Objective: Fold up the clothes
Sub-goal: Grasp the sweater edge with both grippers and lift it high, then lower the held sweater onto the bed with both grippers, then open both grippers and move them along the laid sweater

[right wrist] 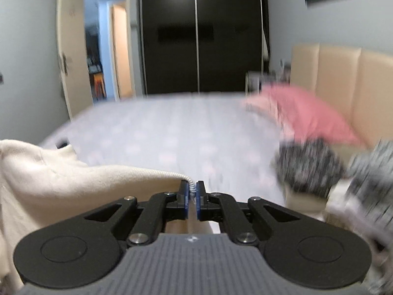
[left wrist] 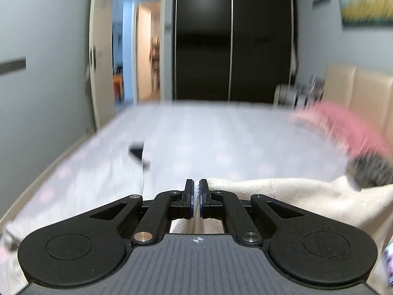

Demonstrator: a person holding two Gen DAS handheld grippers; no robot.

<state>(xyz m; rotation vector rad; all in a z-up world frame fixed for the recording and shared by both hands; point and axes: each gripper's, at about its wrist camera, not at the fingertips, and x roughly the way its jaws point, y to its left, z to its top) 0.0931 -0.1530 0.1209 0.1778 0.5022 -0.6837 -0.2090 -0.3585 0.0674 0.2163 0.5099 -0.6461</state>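
Stretching across the room, the bed (left wrist: 196,132) with its pale, faintly spotted sheet fills the middle of both views, everything on it smeared by motion blur. Beyond the bed's far edge stands the dark sliding wardrobe (left wrist: 231,36), and to the wardrobe's left a cream door (left wrist: 102,49) hangs open onto a lit hallway. At the bed's right side rises the beige padded headboard (right wrist: 343,78), with a pink pillow (right wrist: 309,115) propped against it and a black-and-white patterned garment (right wrist: 309,167) heaped just in front of the pillow. Over the bed's near edge comes the cream sweater (left wrist: 307,196), a ribbed knit pulled up off the sheet and strung between the two tools. On the bed's left part lies another pale garment (left wrist: 118,169) with a small dark patch on it; what it is I cannot make out. Now the left gripper (left wrist: 196,189): fingers drawn together, blue pads pinching a ribbed edge of the sweater, the cloth running off to its right. And the right gripper (right wrist: 192,190): likewise clamped, a curl of ribbed hem caught between its pads, the sweater draping away to its left.
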